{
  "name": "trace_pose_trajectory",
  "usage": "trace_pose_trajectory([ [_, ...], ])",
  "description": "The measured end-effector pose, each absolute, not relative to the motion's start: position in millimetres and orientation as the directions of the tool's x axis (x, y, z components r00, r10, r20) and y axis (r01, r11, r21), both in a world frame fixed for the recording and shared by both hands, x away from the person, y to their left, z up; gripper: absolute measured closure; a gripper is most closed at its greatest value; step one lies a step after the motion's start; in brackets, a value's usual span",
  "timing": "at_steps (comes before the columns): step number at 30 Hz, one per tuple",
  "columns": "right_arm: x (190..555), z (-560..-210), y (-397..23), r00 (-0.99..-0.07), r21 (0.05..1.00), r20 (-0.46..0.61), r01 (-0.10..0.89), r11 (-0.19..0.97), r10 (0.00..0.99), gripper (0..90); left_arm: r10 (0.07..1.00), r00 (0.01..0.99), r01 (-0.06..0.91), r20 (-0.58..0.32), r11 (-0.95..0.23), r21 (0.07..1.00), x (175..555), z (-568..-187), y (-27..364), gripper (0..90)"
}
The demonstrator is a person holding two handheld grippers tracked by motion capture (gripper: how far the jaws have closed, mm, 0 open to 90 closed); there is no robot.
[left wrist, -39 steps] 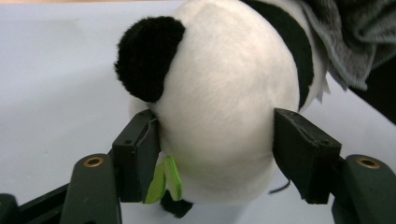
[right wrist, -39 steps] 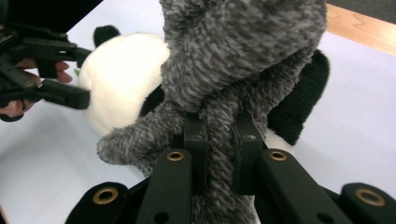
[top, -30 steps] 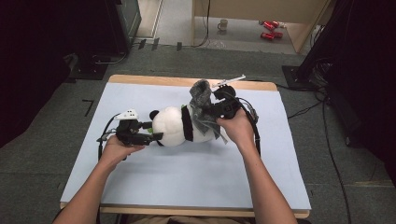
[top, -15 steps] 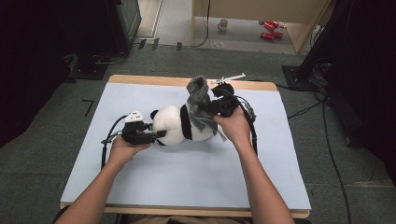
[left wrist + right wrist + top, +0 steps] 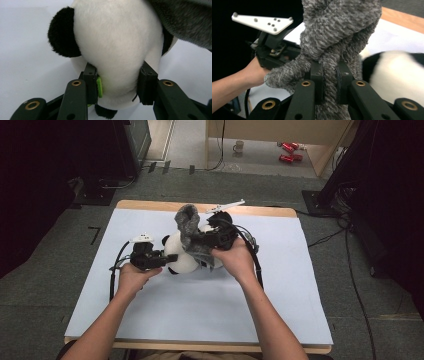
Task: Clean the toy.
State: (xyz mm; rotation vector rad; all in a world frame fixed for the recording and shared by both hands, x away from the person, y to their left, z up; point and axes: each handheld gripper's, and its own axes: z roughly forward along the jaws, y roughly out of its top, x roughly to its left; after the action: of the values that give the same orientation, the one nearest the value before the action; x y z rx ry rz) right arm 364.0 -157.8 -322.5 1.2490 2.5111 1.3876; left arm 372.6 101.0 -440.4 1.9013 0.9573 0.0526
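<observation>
Both grippers are clamped: our left gripper (image 5: 117, 85) squeezes the white head of the plush panda (image 5: 181, 259), and our right gripper (image 5: 329, 82) pinches a fold of the fuzzy grey garment (image 5: 339, 35) bunched above the toy. We see the panda lying near the middle of the light blue mat (image 5: 200, 305), toward the far side. We judge the garment only partly drawn over the body, so most of the pulling is left.

Grey carpet floor (image 5: 60, 285), wooden furniture (image 5: 280, 132)
</observation>
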Motion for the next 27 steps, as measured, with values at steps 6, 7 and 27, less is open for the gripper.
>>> trace_pose_trajectory([
  [6,360,-327,-134,-0.715,0.712,0.373,0.629,0.311,0.591,80.5,0.636,0.686,0.598,-0.354,-0.214,0.773,373,-439,100,60.2],
  [7,360,-329,-130,-0.718,0.708,0.371,0.629,0.322,0.589,80.5,0.634,0.685,0.6,-0.359,-0.21,0.772,373,-439,100,60.1],
  [27,376,-373,-129,-0.666,0.65,0.274,0.66,0.376,0.694,80.3,0.634,0.683,0.611,-0.363,-0.223,0.76,372,-437,100,62.2],
])
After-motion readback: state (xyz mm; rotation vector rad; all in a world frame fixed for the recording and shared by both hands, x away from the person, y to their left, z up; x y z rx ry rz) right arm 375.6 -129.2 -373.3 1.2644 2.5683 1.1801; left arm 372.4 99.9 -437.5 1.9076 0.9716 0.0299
